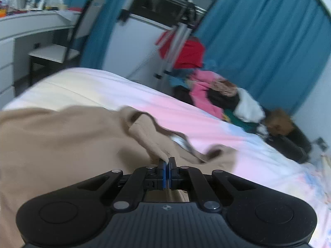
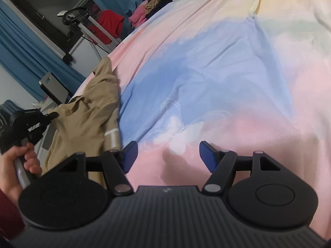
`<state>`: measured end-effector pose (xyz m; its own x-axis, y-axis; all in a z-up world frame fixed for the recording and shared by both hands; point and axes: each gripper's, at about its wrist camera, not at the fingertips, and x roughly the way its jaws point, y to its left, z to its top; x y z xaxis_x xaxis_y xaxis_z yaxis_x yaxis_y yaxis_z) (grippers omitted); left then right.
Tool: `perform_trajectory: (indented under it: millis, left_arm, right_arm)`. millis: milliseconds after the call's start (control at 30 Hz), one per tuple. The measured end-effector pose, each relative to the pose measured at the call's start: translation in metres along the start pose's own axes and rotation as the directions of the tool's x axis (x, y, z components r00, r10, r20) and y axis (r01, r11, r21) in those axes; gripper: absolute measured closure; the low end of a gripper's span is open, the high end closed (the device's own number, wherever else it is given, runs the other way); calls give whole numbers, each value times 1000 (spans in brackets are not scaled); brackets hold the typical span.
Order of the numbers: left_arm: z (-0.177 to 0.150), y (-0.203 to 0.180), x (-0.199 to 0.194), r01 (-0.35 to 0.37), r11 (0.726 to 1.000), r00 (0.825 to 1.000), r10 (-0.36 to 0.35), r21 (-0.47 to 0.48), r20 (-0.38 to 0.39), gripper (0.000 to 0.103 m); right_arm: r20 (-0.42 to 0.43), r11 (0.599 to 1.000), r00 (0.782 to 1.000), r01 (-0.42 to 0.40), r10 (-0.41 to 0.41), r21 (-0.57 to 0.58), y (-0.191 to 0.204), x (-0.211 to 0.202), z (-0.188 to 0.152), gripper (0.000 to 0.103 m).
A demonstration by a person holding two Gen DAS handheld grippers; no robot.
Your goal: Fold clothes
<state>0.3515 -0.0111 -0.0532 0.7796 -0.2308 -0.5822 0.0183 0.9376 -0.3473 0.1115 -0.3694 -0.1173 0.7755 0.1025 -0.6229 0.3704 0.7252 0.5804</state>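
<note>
Tan garment pinched, right side free

Left gripper [image 1: 167, 162] clamps a fold of the tan garment [image 1: 62, 144] at the bedsheet's [image 2: 206, 62] nine o'clock edge; right gripper [image 2: 167, 155] hangs spread wide, holding nothing.

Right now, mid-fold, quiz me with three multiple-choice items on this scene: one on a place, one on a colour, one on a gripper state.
1. Where does the pile of unfolded clothes lie?
A. at the far edge of the bed
B. on the chair seat
C. under the desk

2. What colour is the garment that the left gripper pinches?
A. red
B. tan
C. green

3. How does the right gripper stand?
A. shut on the garment
B. shut on nothing
C. open over the bedsheet

Answers:
1 A, the heap sits along the far side of the bed by the blue curtain.
2 B, the cloth between its fingers is tan.
3 C, its blue pads are wide apart with only sheet between them.
</note>
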Motion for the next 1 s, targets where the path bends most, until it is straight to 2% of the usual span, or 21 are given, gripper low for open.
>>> perform_trajectory:
  millis: [67,133,167,200,267,333,467,500,533,600,667,767,833,900,1000]
  left_arm:
    - [1,8,20,-84,996,996,85,13,-29,101]
    - [-6,17,45,-151,988,984,154,38,-87,100]
    - [-10,23,55,-157,987,980,160,34,-121,99]
    - [-14,27,59,-148,989,979,150,26,-136,98]
    - [-21,33,60,-121,992,982,123,19,-147,89]
    - [-25,34,48,-90,996,984,93,26,-150,63]
    - [-42,32,-9,-4,998,982,15,61,-189,57]
    - [-52,29,-27,18,997,978,-3,73,-210,52]
    - [-63,27,-45,40,996,973,-19,84,-231,46]
    - [-96,25,-86,90,993,952,-63,75,-300,44]
    - [-134,24,-126,131,990,919,-101,54,-381,44]
    - [-185,24,-165,149,988,869,-114,35,-481,45]
    - [-211,24,-181,162,986,847,-122,32,-517,48]
    - [-231,18,-191,202,977,839,-140,62,-526,49]
    - [-250,6,-194,226,959,851,-108,173,-514,49]
  right_arm:
    - [-6,1000,1000,4,-4,-8,0,2,0,34]
    - [-11,1000,1000,7,-7,-15,1,4,0,34]
    - [-14,1000,1000,7,-7,-20,2,5,0,34]
    - [-16,1000,1000,6,-7,-25,2,7,0,34]
    - [-21,999,1000,0,0,-36,4,10,-1,34]
    - [-30,999,1000,-2,1,-43,6,13,-1,34]
    - [-31,998,999,-20,18,-55,10,14,0,34]
    - [-30,998,999,-20,18,-61,11,12,-1,34]
    - [-28,997,999,-20,18,-68,13,11,-2,34]
    - [-24,997,999,-23,21,-76,14,7,-3,34]
    - [-20,996,1000,-24,22,-82,15,1,-3,34]
    - [-8,996,1000,-21,21,-86,16,-11,-6,34]
    - [-4,996,1000,-12,11,-86,15,-18,-10,34]
    - [0,996,1000,-2,2,-85,14,-25,-14,34]
    - [6,996,1000,13,-12,-85,13,-36,-19,34]
